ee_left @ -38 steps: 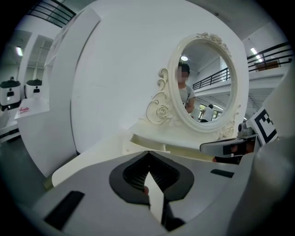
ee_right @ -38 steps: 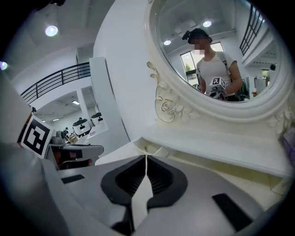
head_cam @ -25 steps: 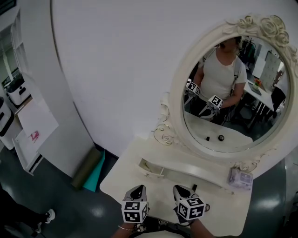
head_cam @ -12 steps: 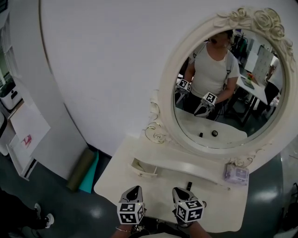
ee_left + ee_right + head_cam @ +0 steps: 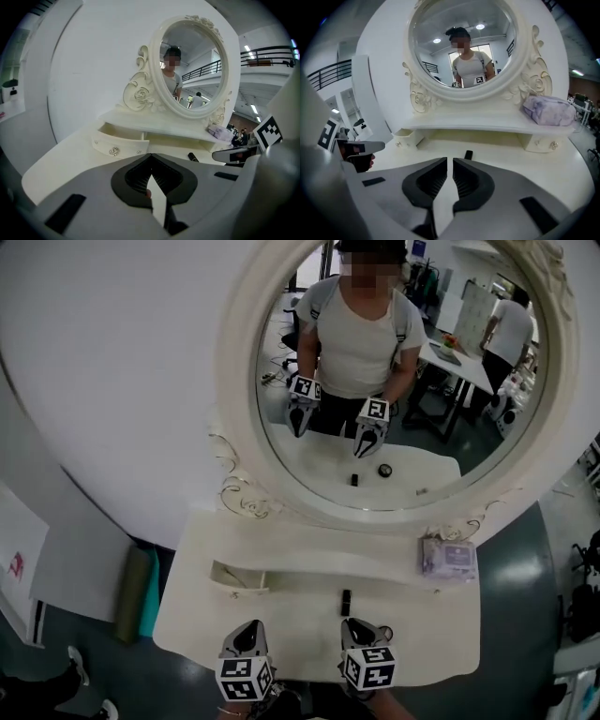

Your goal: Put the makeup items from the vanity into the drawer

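No lettering seems legible on anything here.

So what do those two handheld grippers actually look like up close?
Both the left gripper and right gripper have smooth grey shells tapering to jaws lined with black ribbed pads. Each carries a white cube printed with black square markers. Reflected, a pale short-sleeved T-shirt.

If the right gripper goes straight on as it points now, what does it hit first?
Probably the vanity top just short of the small black item, which lies slightly right of where the right gripper aims; depth is unclear.
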{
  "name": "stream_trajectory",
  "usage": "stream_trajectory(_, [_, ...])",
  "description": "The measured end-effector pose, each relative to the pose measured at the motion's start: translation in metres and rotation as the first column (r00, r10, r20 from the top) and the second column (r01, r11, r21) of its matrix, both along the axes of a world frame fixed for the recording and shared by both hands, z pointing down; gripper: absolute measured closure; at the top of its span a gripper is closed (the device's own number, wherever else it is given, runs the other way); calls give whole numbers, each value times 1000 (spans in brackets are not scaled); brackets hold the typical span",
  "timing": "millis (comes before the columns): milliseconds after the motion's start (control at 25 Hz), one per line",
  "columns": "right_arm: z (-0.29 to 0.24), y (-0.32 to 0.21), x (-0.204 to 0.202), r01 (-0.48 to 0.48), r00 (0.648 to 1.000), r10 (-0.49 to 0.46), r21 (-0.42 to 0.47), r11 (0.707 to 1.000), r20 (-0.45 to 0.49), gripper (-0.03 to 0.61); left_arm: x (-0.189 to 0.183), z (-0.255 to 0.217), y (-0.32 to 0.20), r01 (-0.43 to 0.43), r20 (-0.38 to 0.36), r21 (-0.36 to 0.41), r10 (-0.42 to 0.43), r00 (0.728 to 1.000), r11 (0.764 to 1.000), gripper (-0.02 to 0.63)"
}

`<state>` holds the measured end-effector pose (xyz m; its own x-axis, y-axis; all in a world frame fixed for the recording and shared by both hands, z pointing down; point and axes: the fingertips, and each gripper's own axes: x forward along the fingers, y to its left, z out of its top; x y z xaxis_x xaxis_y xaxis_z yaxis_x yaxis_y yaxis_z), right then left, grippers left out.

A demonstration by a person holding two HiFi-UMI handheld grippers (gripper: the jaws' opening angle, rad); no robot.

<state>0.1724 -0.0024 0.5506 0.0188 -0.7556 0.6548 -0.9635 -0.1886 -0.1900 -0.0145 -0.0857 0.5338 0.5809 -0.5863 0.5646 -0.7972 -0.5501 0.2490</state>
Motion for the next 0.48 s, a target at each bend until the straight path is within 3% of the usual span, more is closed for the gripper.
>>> stream_trajectory(240, [24,1,23,-91,996,91,-47,995,-1,483,17,16,0,-73,32,-35,74,997,997,607])
stream_trajectory(480, [45,-8,29,-101,995,102,-97,990,3,450,20,28,-4,-97,58,-68,101,993,993,606])
